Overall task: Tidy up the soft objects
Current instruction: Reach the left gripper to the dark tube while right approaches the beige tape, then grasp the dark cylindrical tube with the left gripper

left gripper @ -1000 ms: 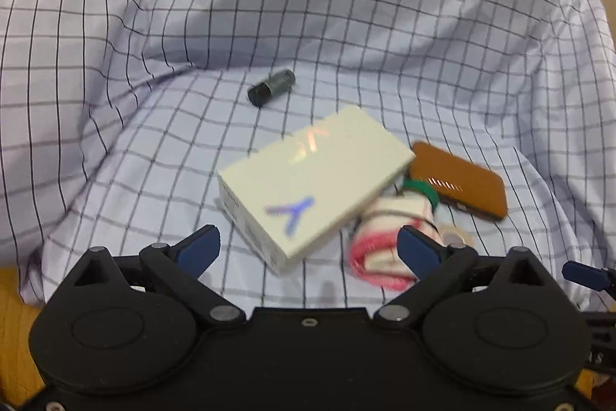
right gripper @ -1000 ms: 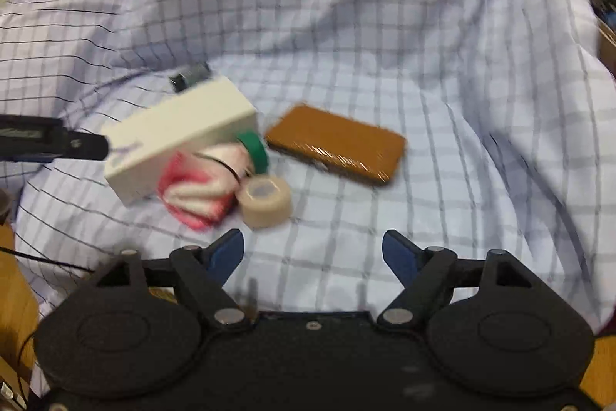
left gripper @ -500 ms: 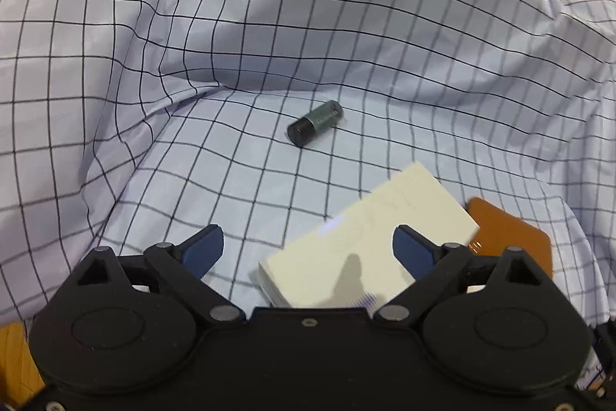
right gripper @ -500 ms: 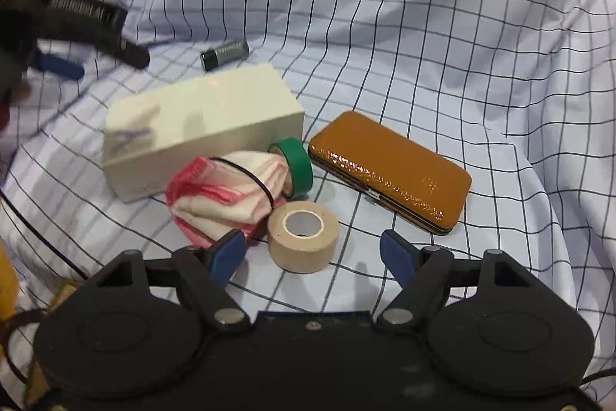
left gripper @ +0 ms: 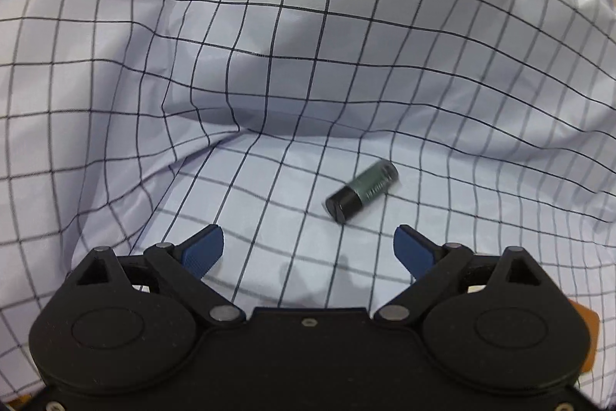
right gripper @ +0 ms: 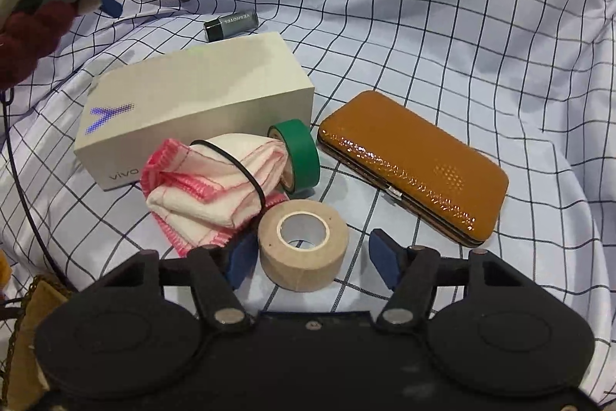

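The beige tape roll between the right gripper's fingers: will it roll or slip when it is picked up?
The beige tape roll lies flat, so it probably will not roll. Its rounded side may slip from the closing right gripper.

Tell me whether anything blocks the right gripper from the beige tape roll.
Nothing visible does. The beige tape roll already sits between the closing jaws of the right gripper; the folded cloth only crowds its left finger.

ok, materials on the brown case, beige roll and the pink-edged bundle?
Brown case: glossy faux leather by the look, speckled glare, metal clasp on its edge. Beige roll: matte cloth or paper tape, hollow core; can't tell which. Pink-edged bundle: soft woven cloth, stitched hem, creased folds, a black band around it.
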`<state>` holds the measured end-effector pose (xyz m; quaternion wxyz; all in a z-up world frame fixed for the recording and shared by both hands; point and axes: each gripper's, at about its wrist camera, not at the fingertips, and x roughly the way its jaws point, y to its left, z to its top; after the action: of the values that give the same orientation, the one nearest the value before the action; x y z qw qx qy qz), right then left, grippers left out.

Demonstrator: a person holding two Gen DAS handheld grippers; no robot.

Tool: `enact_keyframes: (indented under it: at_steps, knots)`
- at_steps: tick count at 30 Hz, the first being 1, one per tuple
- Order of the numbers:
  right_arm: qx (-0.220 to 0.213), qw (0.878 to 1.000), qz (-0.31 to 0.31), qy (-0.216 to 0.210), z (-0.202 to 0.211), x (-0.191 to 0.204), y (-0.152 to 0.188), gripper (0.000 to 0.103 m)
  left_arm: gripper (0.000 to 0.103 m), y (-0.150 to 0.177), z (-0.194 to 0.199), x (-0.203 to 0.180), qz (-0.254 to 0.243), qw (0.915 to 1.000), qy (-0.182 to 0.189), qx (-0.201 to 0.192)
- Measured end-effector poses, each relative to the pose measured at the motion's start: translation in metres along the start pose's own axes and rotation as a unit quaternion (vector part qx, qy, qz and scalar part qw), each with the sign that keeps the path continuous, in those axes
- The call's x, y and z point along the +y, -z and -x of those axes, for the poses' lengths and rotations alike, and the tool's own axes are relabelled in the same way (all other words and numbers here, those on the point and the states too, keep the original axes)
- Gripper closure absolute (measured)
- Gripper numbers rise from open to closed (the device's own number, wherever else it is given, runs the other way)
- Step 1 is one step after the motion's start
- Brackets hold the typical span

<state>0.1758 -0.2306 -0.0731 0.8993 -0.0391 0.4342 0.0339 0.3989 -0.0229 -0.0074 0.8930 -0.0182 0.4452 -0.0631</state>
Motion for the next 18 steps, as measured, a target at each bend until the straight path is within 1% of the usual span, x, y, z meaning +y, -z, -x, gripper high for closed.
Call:
enact_keyframes:
  at_steps: [5, 8, 14, 16, 18]
  knots:
    - [0.003, 1.0, -0.007, -0.011, -0.001, -0.002, 0.001, 0.041, 0.011, -0.004, -0.023, -0.009, -0.01, 0.9999, -0.011, 0.007]
    - [0.0, 1.0, -0.009, -0.017, 0.0, -0.003, 0.001, 0.041, 0.011, -0.004, -0.037, -0.017, -0.017, 0.9998, -0.008, 0.012]
    - [-0.001, 1.0, -0.013, -0.021, 0.002, -0.005, 0.0, 0.041, 0.009, -0.016, -0.057, -0.037, -0.049, 0.9988, -0.006, 0.001]
    - [-0.001, 1.0, -0.013, -0.021, 0.002, -0.005, 0.0, 0.041, 0.009, -0.023, -0.066, -0.039, -0.042, 0.999, -0.002, 0.017]
    - [-0.001, 1.0, -0.013, -0.023, 0.002, -0.005, 0.0, 0.041, 0.009, -0.031, -0.073, -0.036, -0.005, 0.9991, 0.012, 0.04]
